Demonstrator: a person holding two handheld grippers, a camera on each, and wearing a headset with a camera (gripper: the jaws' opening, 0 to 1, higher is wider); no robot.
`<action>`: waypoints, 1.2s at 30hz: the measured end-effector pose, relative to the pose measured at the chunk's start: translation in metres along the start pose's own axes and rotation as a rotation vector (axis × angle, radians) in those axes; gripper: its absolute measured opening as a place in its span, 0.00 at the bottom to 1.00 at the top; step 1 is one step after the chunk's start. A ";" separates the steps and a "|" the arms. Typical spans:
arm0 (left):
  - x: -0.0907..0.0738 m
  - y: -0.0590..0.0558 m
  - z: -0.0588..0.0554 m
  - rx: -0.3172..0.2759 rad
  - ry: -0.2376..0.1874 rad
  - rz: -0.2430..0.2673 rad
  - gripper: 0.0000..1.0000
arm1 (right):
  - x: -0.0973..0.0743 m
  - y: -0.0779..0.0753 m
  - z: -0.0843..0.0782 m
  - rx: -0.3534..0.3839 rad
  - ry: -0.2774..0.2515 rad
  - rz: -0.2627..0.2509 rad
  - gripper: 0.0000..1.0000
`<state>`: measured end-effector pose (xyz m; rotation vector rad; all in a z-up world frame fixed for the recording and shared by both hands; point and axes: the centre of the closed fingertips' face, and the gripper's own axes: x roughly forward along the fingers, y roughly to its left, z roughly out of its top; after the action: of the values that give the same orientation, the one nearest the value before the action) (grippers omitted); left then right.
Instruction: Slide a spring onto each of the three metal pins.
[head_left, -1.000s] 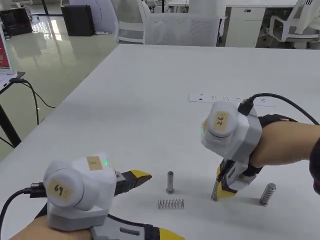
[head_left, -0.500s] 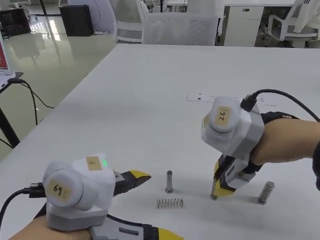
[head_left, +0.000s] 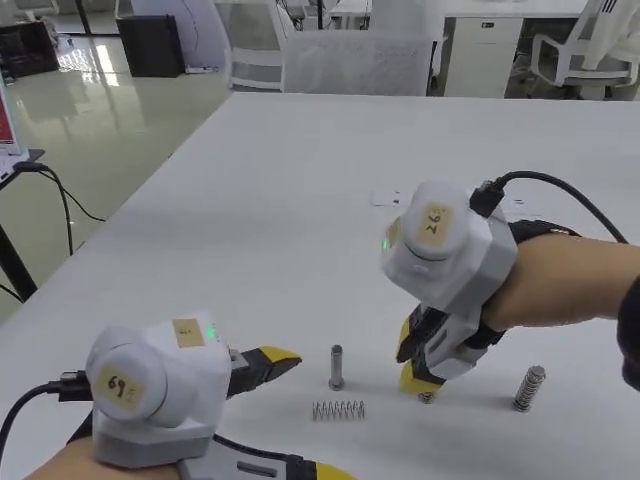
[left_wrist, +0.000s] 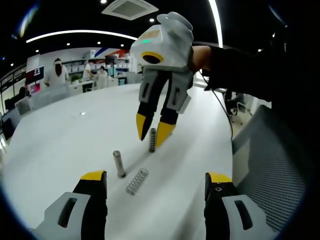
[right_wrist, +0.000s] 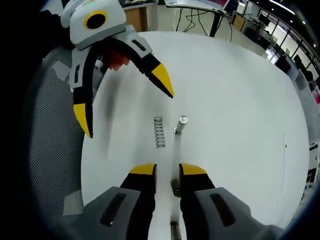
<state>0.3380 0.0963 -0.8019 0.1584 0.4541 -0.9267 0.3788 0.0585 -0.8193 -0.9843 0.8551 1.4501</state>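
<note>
White benchtop (head_left: 300, 200), office beyond. Two pins looked done: far-right pin (head_left: 530, 388) wore spring, middle pin (left_wrist: 152, 141) too, right gripper (right_wrist: 168, 170) narrowly parted astride it. Left to do: bare pin (head_left: 336, 365), loose spring (head_left: 338, 410) lay just beside. Left gripper (left_wrist: 156, 176) spread wide, empty.

Head view: the right claw (head_left: 413, 365) hides most of one pin (head_left: 427, 397), only its base showing below the tips. The left claw (head_left: 305, 415) has its lower jaw cut by the bottom edge. Right gripper view: a spring (right_wrist: 173, 229) is cut short at the bottom.
</note>
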 end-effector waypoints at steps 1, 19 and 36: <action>0.000 0.000 0.000 -0.001 0.000 0.000 0.77 | 0.002 0.001 0.002 -0.008 -0.001 0.002 0.15; 0.002 -0.002 -0.001 0.000 0.006 -0.006 0.76 | 0.035 0.013 0.022 -0.047 -0.017 0.036 0.11; 0.001 -0.001 -0.003 -0.008 0.010 -0.004 0.76 | 0.057 0.011 0.015 -0.056 0.023 0.029 0.08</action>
<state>0.3369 0.0957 -0.8048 0.1550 0.4678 -0.9284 0.3648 0.0931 -0.8658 -1.0357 0.8523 1.4971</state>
